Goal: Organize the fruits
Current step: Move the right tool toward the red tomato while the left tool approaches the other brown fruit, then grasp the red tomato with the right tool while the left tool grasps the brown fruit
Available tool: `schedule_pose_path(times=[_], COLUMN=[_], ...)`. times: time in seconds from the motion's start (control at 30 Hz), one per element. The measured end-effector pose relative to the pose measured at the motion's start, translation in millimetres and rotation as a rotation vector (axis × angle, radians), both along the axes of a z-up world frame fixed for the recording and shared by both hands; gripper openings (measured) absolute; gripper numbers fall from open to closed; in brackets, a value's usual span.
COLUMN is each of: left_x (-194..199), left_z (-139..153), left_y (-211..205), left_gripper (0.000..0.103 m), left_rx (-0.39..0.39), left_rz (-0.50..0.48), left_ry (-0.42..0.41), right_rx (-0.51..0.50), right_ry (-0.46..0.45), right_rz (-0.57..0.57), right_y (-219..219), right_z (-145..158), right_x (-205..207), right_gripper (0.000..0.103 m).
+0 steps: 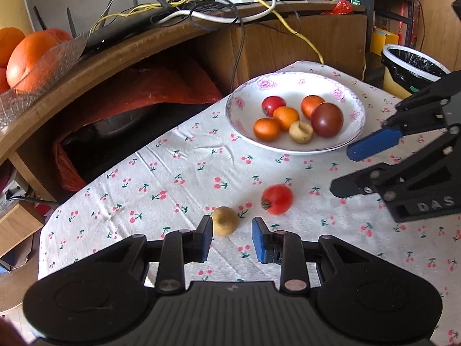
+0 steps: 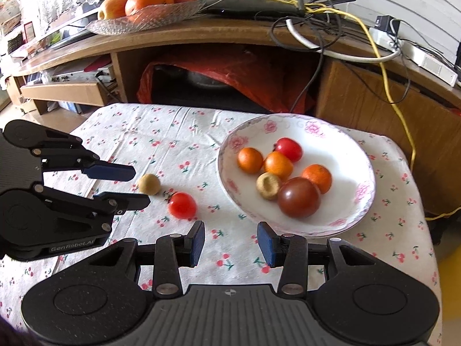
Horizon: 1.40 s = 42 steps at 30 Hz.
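A small tan round fruit (image 1: 224,220) (image 2: 149,184) and a red tomato (image 1: 277,199) (image 2: 182,205) lie on the cherry-print tablecloth. My left gripper (image 1: 232,230) (image 2: 141,186) is open, with the tan fruit just beyond its tips, close to the left pad and not between the pads. My right gripper (image 2: 230,230) (image 1: 350,170) is open and holds nothing, hovering near the front rim of the flowered white plate (image 1: 294,89) (image 2: 340,155). In the plate lie a red tomato, a dark tomato (image 2: 299,197), three orange fruits and another tan fruit.
Behind the table a wooden shelf carries a glass dish of oranges (image 1: 43,69) (image 2: 144,20) and tangled cables (image 1: 201,8). A red bag (image 2: 230,69) sits under the shelf. A bin lined with a black bag (image 1: 412,63) stands past the table's right corner.
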<state>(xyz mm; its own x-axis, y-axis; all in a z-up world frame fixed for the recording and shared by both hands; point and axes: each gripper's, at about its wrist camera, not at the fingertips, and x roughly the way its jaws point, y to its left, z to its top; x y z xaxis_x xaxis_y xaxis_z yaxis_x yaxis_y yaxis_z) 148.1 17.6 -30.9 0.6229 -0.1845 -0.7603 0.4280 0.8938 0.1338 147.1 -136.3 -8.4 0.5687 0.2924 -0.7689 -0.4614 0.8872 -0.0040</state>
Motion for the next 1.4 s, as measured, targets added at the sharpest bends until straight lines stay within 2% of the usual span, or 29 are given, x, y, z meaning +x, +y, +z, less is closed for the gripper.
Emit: schedule_pose_path(times=[0.27, 0.53, 1.2, 1.4], left_x=[14, 19, -9, -17], left_z=[-11, -14, -10, -9], left_y=[6, -3, 32, 40], left_gripper=[0.039, 0.036, 0.033, 0.033], left_rx=[-0.038, -0.018, -0.033, -0.05], left_rz=[0.038, 0.051, 0.053, 0.046], left_ry=[0.04, 0.034, 0.054, 0.059], right_rx=[0.009, 0.01, -0.011, 0.02], right_ry=[0.017, 0.025, 0.019, 0.025], right_rz=[0.021, 0.02, 0.041, 0.026], right_y=[6, 4, 31, 40], right_z=[-2, -3, -8, -14], right_x=[-2, -2, -1, 4], right_gripper=[0.037, 0.037, 0.037, 0.037])
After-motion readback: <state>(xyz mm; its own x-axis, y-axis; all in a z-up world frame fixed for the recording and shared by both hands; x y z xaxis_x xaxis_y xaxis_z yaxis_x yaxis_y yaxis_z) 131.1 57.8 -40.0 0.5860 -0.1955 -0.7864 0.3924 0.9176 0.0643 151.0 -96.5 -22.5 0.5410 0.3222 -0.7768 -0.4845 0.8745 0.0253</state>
